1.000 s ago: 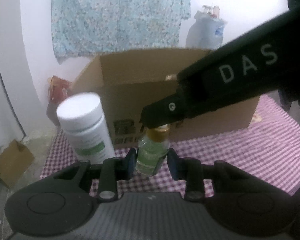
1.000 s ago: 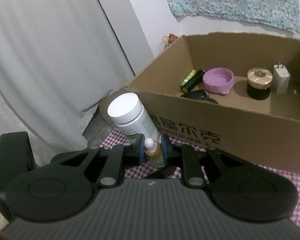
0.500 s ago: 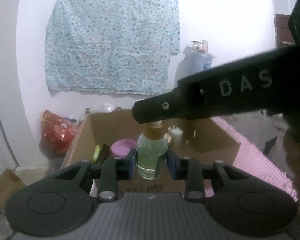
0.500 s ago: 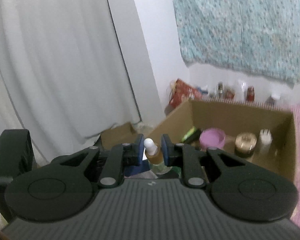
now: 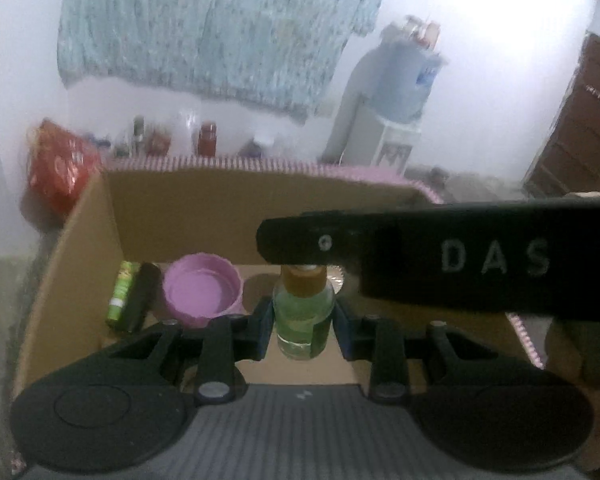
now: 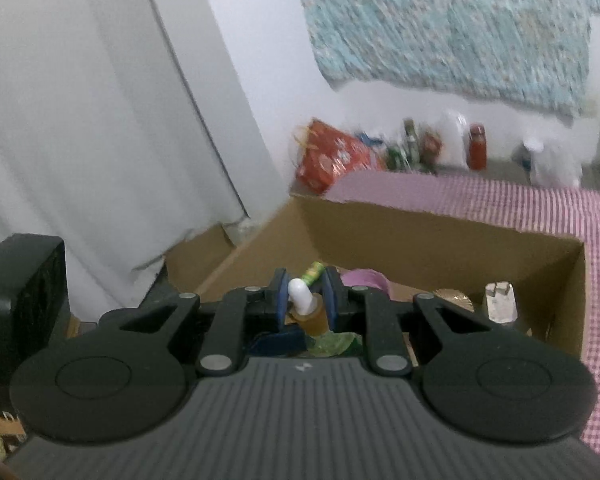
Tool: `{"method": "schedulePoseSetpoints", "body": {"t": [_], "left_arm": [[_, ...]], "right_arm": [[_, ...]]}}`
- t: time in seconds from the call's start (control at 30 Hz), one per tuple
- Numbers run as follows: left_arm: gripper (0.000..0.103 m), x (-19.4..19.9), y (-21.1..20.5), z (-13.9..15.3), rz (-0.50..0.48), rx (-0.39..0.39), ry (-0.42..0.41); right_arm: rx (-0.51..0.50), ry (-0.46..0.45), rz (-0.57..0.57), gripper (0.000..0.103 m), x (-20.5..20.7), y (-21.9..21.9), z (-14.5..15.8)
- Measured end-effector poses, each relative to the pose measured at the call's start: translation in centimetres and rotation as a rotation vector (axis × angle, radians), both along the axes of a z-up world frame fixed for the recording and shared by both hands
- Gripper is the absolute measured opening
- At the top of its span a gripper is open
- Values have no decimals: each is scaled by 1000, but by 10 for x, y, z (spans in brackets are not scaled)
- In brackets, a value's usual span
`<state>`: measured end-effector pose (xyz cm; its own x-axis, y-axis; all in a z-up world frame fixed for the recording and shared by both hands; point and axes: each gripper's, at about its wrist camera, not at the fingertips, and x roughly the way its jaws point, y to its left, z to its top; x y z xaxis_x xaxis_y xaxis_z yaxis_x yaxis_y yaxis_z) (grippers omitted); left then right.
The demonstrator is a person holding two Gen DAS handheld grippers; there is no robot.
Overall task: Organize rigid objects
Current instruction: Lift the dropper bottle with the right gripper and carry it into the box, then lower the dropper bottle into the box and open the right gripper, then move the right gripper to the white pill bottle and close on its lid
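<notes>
Over the cardboard box (image 5: 80, 248), the left gripper (image 5: 303, 322) pinches the body of a small clear bottle (image 5: 303, 320) of pale green liquid with an amber neck, upright, while the right gripper (image 6: 305, 303) clamps the same bottle's neck just below its white dropper tip (image 6: 299, 295). Inside the box: a green-labelled tube (image 5: 120, 294) beside a dark cylinder near the left wall, a pink lid (image 5: 202, 290) next to them, and a white plug adapter (image 6: 499, 302) toward the right wall, with the box sitting on a pink checked cloth (image 6: 500, 204).
</notes>
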<state>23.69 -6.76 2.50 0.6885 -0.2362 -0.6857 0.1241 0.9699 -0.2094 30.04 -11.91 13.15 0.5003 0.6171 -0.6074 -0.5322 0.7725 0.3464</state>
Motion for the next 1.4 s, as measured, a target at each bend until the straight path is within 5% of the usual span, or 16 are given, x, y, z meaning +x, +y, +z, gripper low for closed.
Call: {"method": "schedulePoseSetpoints", "body": {"t": [0.23,0.3,0.57,0.7,1.0,1.13,1.4], "left_arm": [[33,19,1,-15,15,6,55],[20,22,-1,-10,18,16,46],[23,19,-8,-7,-9,33,14],[48,7,-7,3,-15,25,-40],[80,-59,2,41,-31,8,-191],[89,-107,16,50,-97,-70,-238],[98,-178,54,33,-35,-34,-262]], "right_arm": [[13,119,-30,17,36,-1,-44],[17,143,-35,17,38,-4,-55],[43,181,-44,13,37,-6,-70],[59,176,-54,15,35,-10,-64],[170,99,-68,20,-18,-42,-17],[219,51,-54,28,-63,-58,6],[276,47,-40,45,-146,-62,5]]}}
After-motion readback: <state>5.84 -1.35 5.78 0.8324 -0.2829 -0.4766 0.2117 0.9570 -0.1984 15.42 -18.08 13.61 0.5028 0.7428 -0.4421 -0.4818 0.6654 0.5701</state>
